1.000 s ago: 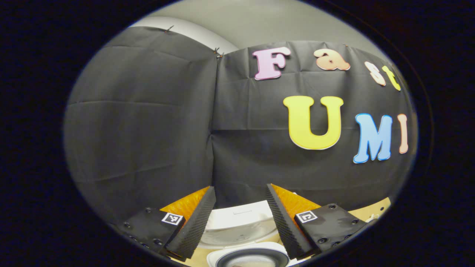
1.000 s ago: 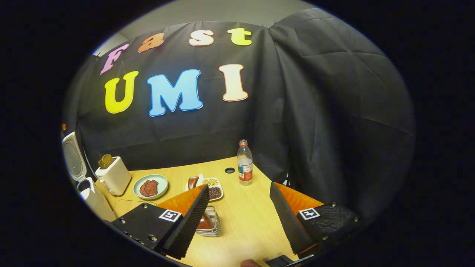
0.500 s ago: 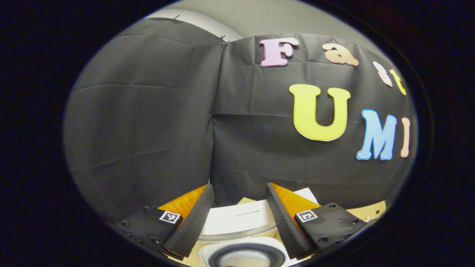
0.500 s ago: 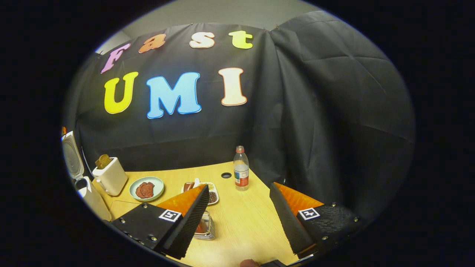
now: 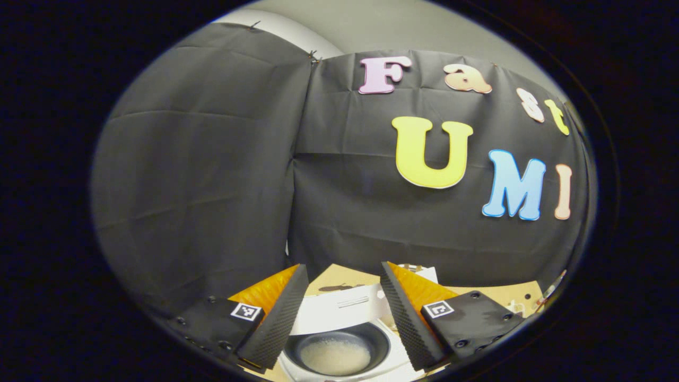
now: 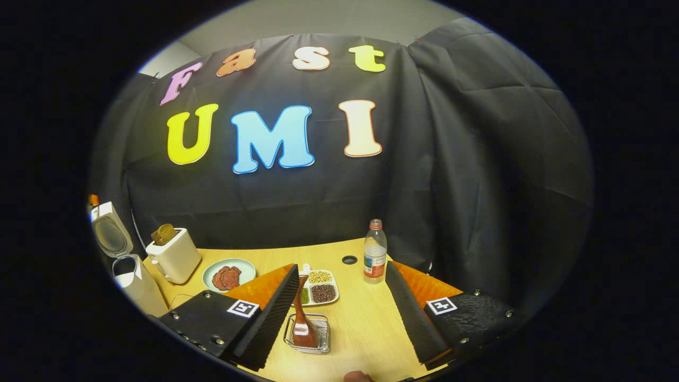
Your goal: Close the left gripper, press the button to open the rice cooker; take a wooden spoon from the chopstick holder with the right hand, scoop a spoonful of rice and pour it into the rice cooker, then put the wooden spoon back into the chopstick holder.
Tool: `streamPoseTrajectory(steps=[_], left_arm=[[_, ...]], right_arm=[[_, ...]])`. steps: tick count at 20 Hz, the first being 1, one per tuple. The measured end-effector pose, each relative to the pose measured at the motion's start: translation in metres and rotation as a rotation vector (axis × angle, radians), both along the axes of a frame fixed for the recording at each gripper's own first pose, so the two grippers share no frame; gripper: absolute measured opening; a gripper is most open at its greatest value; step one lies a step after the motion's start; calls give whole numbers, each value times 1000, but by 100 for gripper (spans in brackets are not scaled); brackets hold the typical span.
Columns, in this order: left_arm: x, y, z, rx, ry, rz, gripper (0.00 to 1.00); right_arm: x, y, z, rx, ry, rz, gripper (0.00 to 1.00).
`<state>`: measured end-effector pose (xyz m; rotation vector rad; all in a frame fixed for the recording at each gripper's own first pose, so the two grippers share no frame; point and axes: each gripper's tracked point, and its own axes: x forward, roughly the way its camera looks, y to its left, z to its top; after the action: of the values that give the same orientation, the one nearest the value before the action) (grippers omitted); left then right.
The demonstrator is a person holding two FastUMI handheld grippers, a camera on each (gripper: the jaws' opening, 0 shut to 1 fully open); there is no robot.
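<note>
The white rice cooker [image 5: 347, 310] stands open below my left gripper [image 5: 342, 267], whose jaws are open and empty. Its dark inner pot [image 5: 335, 350] holds pale rice, and the raised lid is behind it. In the right gripper view the cooker [image 6: 127, 268] is at the far left with its lid up. A wire chopstick holder [image 6: 308, 337] sits on the table with a brown wooden spoon [image 6: 303, 313] standing in it. My right gripper [image 6: 342, 265] hovers open above and in front of the holder, touching nothing. A white divided tray [image 6: 318, 289] of grains lies just beyond the holder.
On the wooden table [image 6: 360, 323] stand a white toaster [image 6: 172, 254] with bread, a green plate [image 6: 228, 275] of dark meat and a clear water bottle [image 6: 374, 259]. A round cable hole [image 6: 349, 259] is near the back edge. Black cloth walls close the back and sides.
The left gripper view has tipped down over the cooker, bringing the pot and rice into sight. The right gripper has shifted so the holder and spoon now lie between its fingers.
</note>
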<state>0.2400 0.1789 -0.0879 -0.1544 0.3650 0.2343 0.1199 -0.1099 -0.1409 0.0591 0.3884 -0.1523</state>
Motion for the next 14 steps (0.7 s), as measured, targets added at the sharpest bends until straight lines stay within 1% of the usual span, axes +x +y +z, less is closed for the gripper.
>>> streamPoseTrajectory(steps=[1, 3, 4, 5, 6, 7, 8, 11, 12, 13, 14], left_arm=[[-11, -7, -7, -13, 11, -7, 99], [-30, -23, -25, -21, 33, -26, 92], [-36, -28, -34, -16, 43, -34, 92], [-42, -33, -41, -10, 53, -41, 95], [-48, -38, -48, -8, 65, -46, 95], [-53, -42, -55, -13, 77, -47, 92], [-59, -46, -63, -24, 87, -47, 95], [-70, -55, -87, -60, 121, -42, 95], [-74, -57, -97, -73, 132, -39, 92], [-77, -60, -105, -88, 146, -37, 95], [-81, -62, -113, -103, 159, -35, 95]], right_arm=[[1, 3, -1, -2, 1, 11, 99], [4, 8, -2, -3, 2, 25, 99], [5, 11, -2, -2, 3, 31, 99], [5, 12, -3, -1, 6, 38, 99], [5, 15, -3, -1, 7, 44, 99], [6, 16, -4, -4, 9, 48, 99], [6, 17, -5, -6, 12, 52, 99], [4, 18, -9, -15, 21, 59, 99], [3, 18, -10, -15, 24, 60, 99], [2, 18, -11, -16, 27, 61, 99], [2, 17, -11, -18, 28, 60, 99]])
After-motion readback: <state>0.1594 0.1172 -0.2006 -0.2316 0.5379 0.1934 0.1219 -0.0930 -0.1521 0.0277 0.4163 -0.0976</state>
